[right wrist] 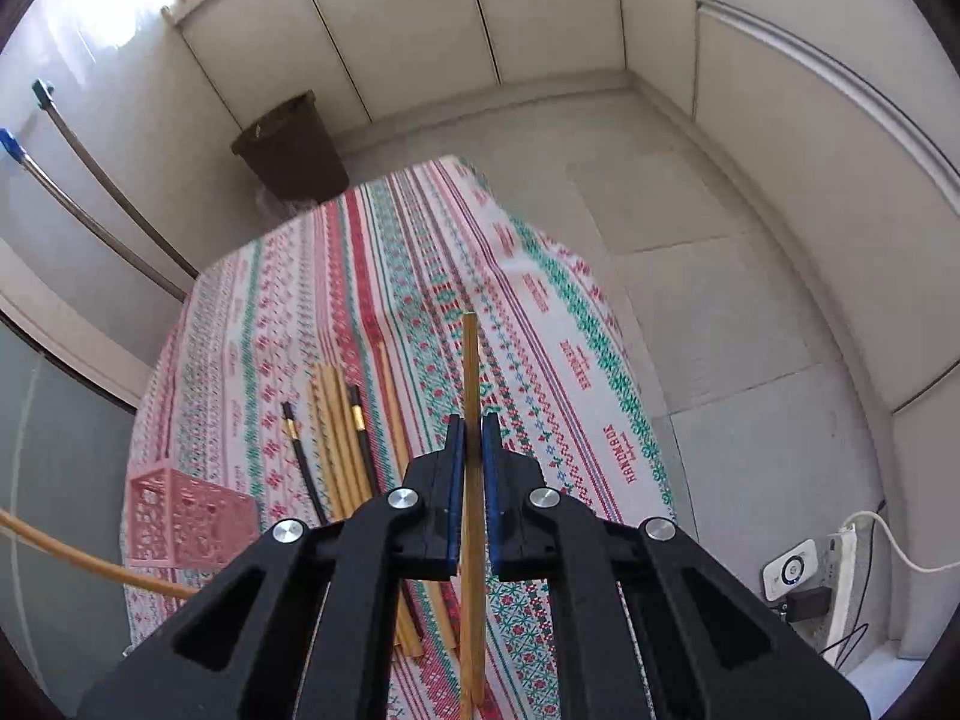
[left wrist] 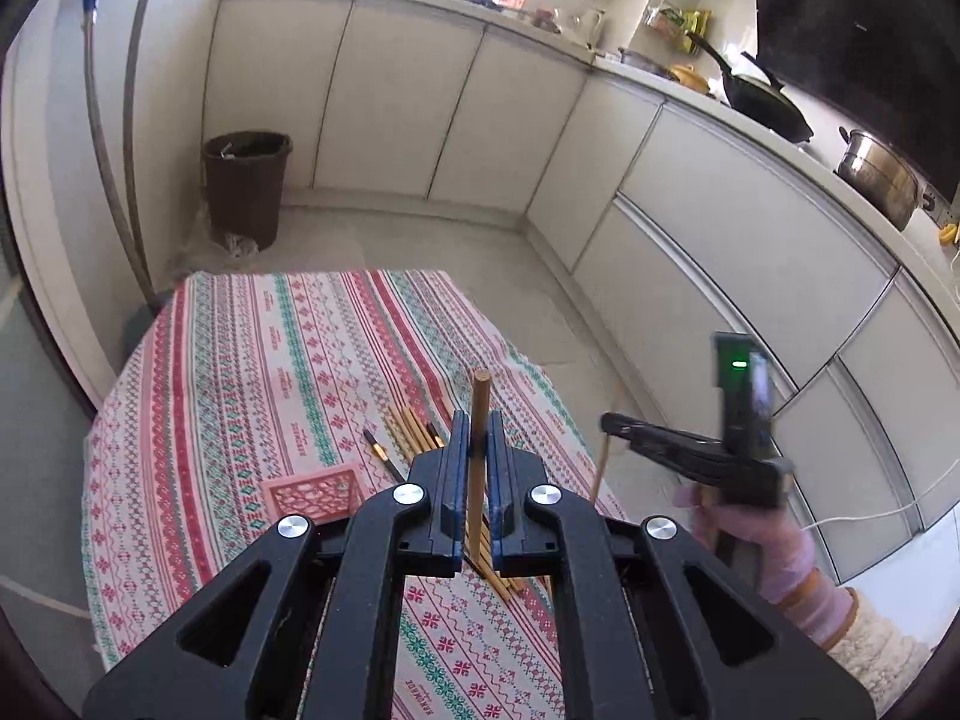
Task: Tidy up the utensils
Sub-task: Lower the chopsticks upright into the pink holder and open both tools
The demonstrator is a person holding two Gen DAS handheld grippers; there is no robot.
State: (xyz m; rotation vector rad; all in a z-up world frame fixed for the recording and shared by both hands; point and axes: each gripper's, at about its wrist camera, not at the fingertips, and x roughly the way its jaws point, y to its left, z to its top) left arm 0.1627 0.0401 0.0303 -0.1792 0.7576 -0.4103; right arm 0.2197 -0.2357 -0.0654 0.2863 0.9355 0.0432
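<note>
My left gripper [left wrist: 478, 438] is shut on a brown wooden chopstick [left wrist: 480, 414] that stands upright between its blue pads, above the patterned tablecloth [left wrist: 270, 360]. My right gripper [right wrist: 473, 438] is shut on a light bamboo chopstick [right wrist: 470, 372]; it also shows in the left wrist view [left wrist: 612, 423] at the right, off the table's edge. Several bamboo and black chopsticks [right wrist: 342, 438] lie in a loose pile on the cloth. A pink lattice basket [right wrist: 180, 519] stands left of the pile; it also shows in the left wrist view [left wrist: 312, 495].
A brown trash bin [left wrist: 246, 186] stands on the floor beyond the table. White cabinets [left wrist: 720, 192] run along the back and right, with a wok [left wrist: 762, 102] and a steel pot [left wrist: 876, 174] on the counter. A power strip [right wrist: 840, 564] lies on the floor at the right.
</note>
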